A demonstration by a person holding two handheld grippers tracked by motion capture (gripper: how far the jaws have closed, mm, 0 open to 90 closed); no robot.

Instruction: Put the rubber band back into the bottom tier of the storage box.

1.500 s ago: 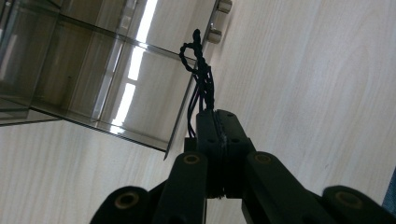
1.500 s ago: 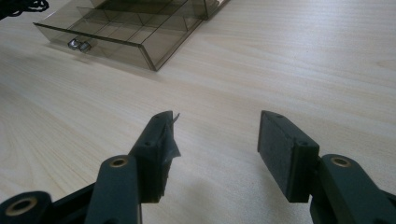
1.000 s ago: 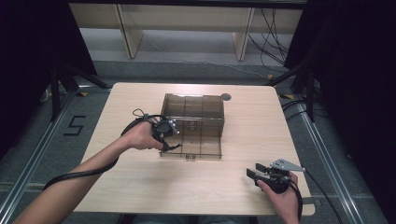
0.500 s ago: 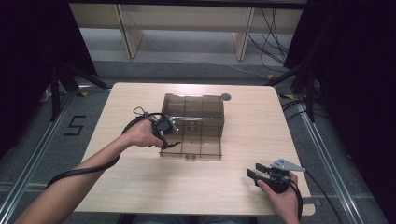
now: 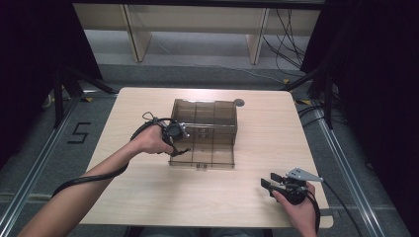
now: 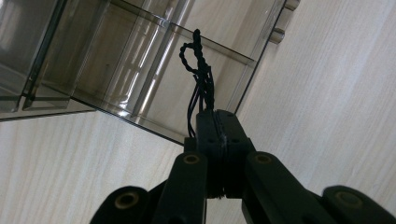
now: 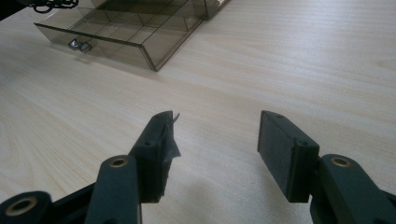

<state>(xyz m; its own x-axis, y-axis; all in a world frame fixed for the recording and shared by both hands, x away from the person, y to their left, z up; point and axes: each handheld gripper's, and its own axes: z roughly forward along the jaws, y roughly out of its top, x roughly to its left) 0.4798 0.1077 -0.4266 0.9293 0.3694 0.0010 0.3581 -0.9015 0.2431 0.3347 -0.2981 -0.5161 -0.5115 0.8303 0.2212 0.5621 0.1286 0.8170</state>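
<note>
My left fingers (image 6: pixel 219 135) are clenched on a thin black braided cord (image 6: pixel 198 70), whose looped end sticks up past the tips, right over the pulled-out drawer (image 5: pixel 202 153) of the smoky clear plastic box (image 5: pixel 205 111) in the middle of the bench (image 5: pixel 257 143). In the high view my left gripper (image 5: pixel 175 132) sits at the drawer's left edge. My right gripper (image 7: pixel 215 140) rests near the bench's front right corner, well apart from the box, its fingers released with nothing between them. I judge the risk to be the limp cord: if I let go too near the drawer's wall it could drape over the rim or fall onto the bench beside the box, or cling to the pads. Compared with a second ago, my left hand has edged slightly toward the front of the drawer; my right hand has not moved.
</note>
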